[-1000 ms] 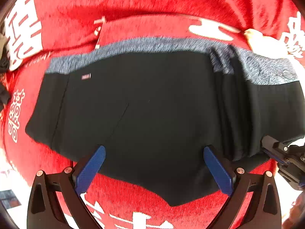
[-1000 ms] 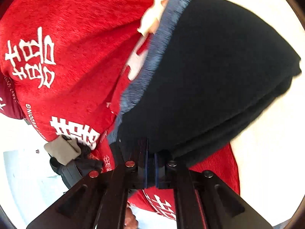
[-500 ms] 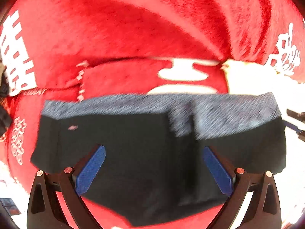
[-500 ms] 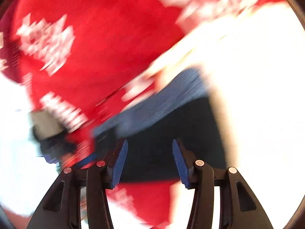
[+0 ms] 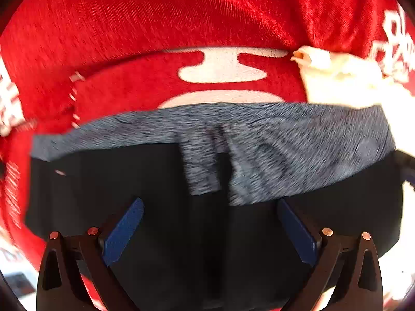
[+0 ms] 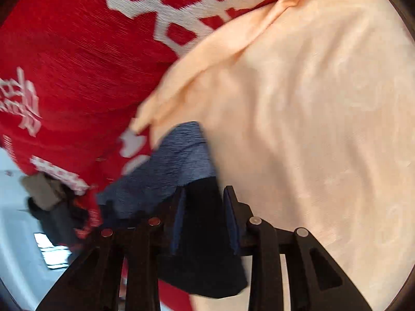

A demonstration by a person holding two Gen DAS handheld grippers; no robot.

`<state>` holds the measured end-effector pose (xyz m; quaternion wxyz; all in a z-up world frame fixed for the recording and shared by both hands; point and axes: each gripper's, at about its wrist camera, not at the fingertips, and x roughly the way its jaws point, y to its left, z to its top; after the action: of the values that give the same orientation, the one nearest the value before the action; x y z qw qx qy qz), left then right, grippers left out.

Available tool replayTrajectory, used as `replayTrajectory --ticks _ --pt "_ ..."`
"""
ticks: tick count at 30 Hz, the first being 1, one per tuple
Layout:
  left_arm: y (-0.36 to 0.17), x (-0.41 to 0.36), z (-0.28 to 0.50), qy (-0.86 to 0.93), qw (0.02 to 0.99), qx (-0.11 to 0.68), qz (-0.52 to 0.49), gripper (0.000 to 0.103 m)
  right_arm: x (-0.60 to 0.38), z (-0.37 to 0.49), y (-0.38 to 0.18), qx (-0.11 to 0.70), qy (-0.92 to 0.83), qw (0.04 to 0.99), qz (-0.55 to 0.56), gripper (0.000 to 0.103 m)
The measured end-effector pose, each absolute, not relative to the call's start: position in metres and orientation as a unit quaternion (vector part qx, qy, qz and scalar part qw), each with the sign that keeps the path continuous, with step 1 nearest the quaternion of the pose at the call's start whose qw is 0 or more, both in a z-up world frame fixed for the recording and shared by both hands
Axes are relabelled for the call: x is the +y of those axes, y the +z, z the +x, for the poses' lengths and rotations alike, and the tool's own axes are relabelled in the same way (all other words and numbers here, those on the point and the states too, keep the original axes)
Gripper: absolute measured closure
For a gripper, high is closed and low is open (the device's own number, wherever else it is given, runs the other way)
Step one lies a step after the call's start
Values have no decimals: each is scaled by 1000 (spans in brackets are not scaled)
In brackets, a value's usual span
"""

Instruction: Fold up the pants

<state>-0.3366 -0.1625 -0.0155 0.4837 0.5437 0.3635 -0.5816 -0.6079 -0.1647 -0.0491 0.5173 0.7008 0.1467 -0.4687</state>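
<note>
Black pants (image 5: 109, 202) with a grey heathered waistband (image 5: 285, 140) lie in a compact, layered bundle on a red cloth (image 5: 181, 13) printed with white characters, the covering of whatever surface carries them; its edges and corners are out of view, so the bundle's place on it cannot be fixed beyond saying that a pale peach fabric (image 6: 311, 129) lies just beside the waistband's end. The left claw (image 5: 210, 230) hangs over the dark fabric with its blue pads (image 5: 124, 225) spread wide and holding nothing. The right claw (image 6: 205, 220) sits at the bundle's corner with its fingers parted a little; black cloth shows between them, but the pads do not appear pressed onto it. The folding looks well advanced: the waistband is doubled over itself near the middle and no loose leg trails out. What seems to be left is tidying, since the grey band overlaps unevenly and a fold ridge runs down the middle of the black fabric. Both views are motion-blurred, so finer creases cannot be judged.
</note>
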Motion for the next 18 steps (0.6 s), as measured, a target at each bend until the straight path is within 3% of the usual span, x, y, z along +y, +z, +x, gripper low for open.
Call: replayTrajectory --ticks 1,7,9,10,18 --pt "-13 -160 -333 -582 482 356 549 0 -162 -612 -52 157 -476 514 696 51" --pt "5 -148 -292 -565 478 396 544 0 -136 -606 -29 189 -517 504 666 49" --pt "10 -142 -276 -557 483 400 545 0 -129 -593 -13 214 -531 510 642 33" --pt "11 -140 -270 -553 484 403 545 0 -125 -585 -5 224 -534 515 632 18" --pt "14 -113 -211 -518 507 430 539 0 -129 -477 21 302 -504 573 572 15"
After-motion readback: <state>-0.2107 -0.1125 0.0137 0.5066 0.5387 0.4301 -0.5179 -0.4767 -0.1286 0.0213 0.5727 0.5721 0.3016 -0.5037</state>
